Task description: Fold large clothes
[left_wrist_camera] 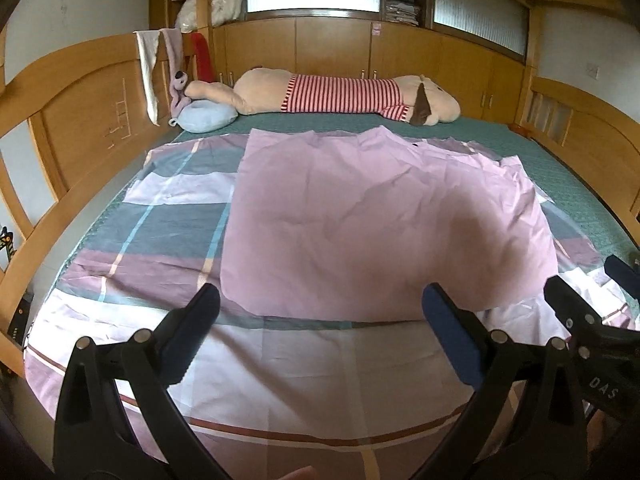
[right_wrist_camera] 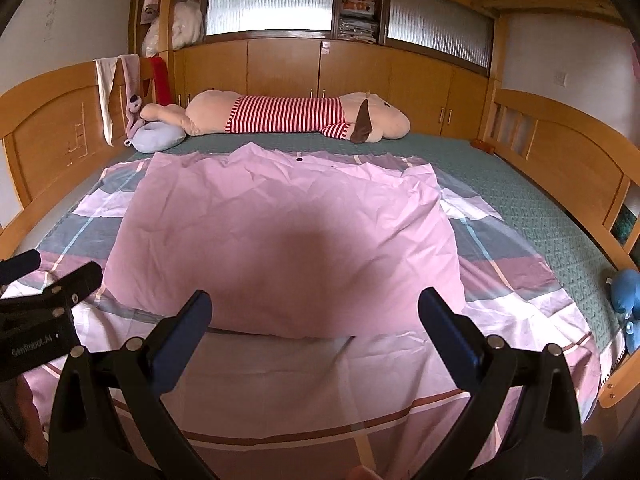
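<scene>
A large plaid sheet in pink, grey-green and white (left_wrist_camera: 160, 216) (right_wrist_camera: 520, 280) lies spread on the bed. Its plain pink underside (left_wrist_camera: 380, 216) (right_wrist_camera: 288, 236) is folded over the middle, with the fold edge nearest me. My left gripper (left_wrist_camera: 320, 312) is open and empty, held above the near part of the sheet. My right gripper (right_wrist_camera: 316, 312) is open and empty too, just to the right of the left one. The right gripper shows at the right edge of the left wrist view (left_wrist_camera: 588, 292), and the left gripper at the left edge of the right wrist view (right_wrist_camera: 52, 272).
A long plush dog in a striped shirt (left_wrist_camera: 344, 94) (right_wrist_camera: 296, 116) lies along the far side of the green mattress (left_wrist_camera: 580, 184) (right_wrist_camera: 520, 184). A blue neck pillow (left_wrist_camera: 204, 116) sits far left. Wooden bed boards (left_wrist_camera: 80, 120) (right_wrist_camera: 568, 160) rise left and right. A blue toy (right_wrist_camera: 626, 292) lies at right.
</scene>
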A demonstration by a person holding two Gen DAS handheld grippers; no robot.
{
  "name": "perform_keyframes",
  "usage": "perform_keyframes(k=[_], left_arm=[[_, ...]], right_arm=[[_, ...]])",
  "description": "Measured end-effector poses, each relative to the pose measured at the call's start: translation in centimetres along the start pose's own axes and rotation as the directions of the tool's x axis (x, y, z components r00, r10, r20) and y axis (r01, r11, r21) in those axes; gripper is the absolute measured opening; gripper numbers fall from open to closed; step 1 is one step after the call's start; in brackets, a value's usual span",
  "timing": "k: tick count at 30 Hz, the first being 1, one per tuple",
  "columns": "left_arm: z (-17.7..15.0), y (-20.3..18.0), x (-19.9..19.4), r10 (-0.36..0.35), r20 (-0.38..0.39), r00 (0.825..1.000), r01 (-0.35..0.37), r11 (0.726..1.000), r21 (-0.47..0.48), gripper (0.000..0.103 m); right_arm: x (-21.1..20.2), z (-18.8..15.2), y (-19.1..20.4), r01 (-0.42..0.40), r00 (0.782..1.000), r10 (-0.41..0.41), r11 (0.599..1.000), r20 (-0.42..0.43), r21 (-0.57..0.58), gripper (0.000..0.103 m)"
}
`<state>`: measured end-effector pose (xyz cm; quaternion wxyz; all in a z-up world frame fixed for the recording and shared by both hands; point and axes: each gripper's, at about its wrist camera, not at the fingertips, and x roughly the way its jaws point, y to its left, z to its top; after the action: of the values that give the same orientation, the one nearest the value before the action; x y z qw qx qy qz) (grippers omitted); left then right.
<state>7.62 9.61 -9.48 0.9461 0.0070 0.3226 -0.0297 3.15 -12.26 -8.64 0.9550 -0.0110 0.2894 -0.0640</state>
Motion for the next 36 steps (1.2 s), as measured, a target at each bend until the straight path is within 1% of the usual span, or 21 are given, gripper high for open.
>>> perform_keyframes(k=[3,10,15,18,31,36], left_arm=[[-0.25,-0.66,0.15,0.024,-0.014,1.0,-0.024,1.0,0.02,0.101],[-0.32,-0.75,0.09,0.009,-0.019,1.0,-0.009,1.0,0.02,0.101],[-0.34,-0.53,-0.07,-0.028,-0.014,0.999,0.028,1.0,0.002,0.101],[-0.3,-0.53,0.05,-0.016,-0.016,1.0,0.016,1.0,0.005,0.101],[-0.3,-0.82,0.39,-0.009,-0.022,1.0,0.009,1.0,0.018,0.101],[-0.29,-0.76,0.36,-0.011,-0.009,1.0,0.011,1.0,0.017,0.101]], right_arm=[[0.13,-0.12,-0.07,0.007,1.0,-0.007,1.0,-0.007,0.002,0.102],[0.4,-0.26,-0.09,0.01,1.0,-0.009,1.0,-0.017,0.008,0.102],[0.39,-0.34,-0.04,0.013,1.0,-0.013,1.0,-0.018,0.005,0.102],[0.38,-0.37,-0.04,0.014,1.0,-0.014,1.0,-0.018,0.006,0.102],[0.61,-0.72,0.08,0.019,1.0,-0.019,1.0,-0.025,-0.005,0.102],[0.74,-0.95,0.17,0.018,0.999,-0.018,1.0,-0.032,-0.007,0.102]])
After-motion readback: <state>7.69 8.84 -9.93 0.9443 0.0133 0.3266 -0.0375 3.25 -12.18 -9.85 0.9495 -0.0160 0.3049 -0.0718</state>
